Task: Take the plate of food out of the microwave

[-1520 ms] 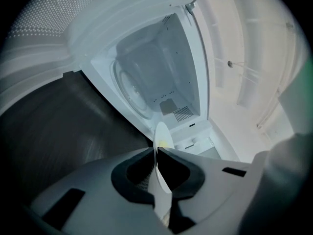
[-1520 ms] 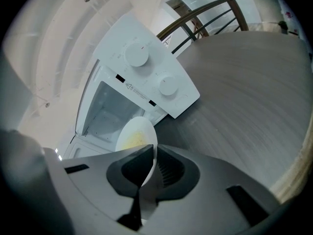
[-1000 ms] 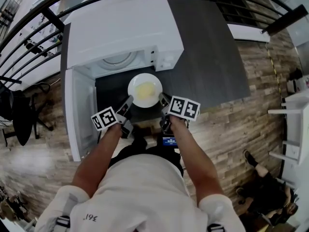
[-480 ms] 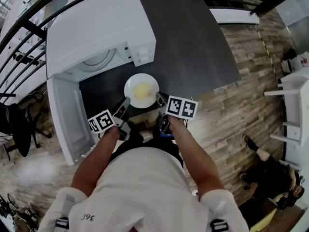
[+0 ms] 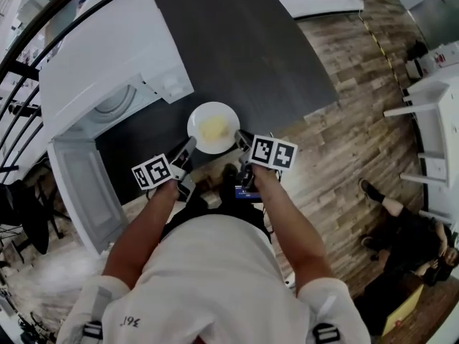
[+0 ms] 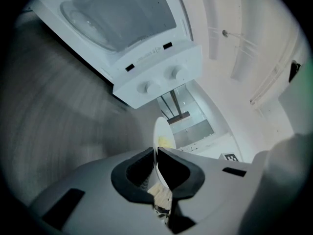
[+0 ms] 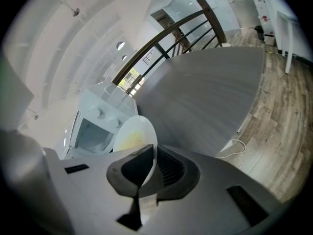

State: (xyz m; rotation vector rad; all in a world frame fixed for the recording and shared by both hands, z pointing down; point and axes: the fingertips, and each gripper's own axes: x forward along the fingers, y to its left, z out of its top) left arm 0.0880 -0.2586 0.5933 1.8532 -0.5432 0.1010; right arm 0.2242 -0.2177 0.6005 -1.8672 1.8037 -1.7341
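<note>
A white plate (image 5: 213,127) with yellow food on it hangs over the dark grey table (image 5: 237,41), outside the white microwave (image 5: 107,63). The microwave's door (image 5: 79,192) stands open at the left. My left gripper (image 5: 188,147) is shut on the plate's near-left rim and my right gripper (image 5: 242,139) on its near-right rim. In the left gripper view the plate (image 6: 160,131) shows edge-on, clamped between the jaws of the left gripper (image 6: 156,153), with the microwave (image 6: 146,43) beyond. In the right gripper view the plate (image 7: 133,133) runs into the right gripper (image 7: 154,155).
The dark table stretches to the right of the microwave. Wooden floor (image 5: 344,120) lies on the right, with a white shelf unit (image 5: 423,120) and another person's legs (image 5: 384,206). A black railing (image 5: 43,20) curves along the far left.
Both grippers have carried the plate out from the microwave's mouth and to the right along the table. The microwave now sits further left and further from the plate.
</note>
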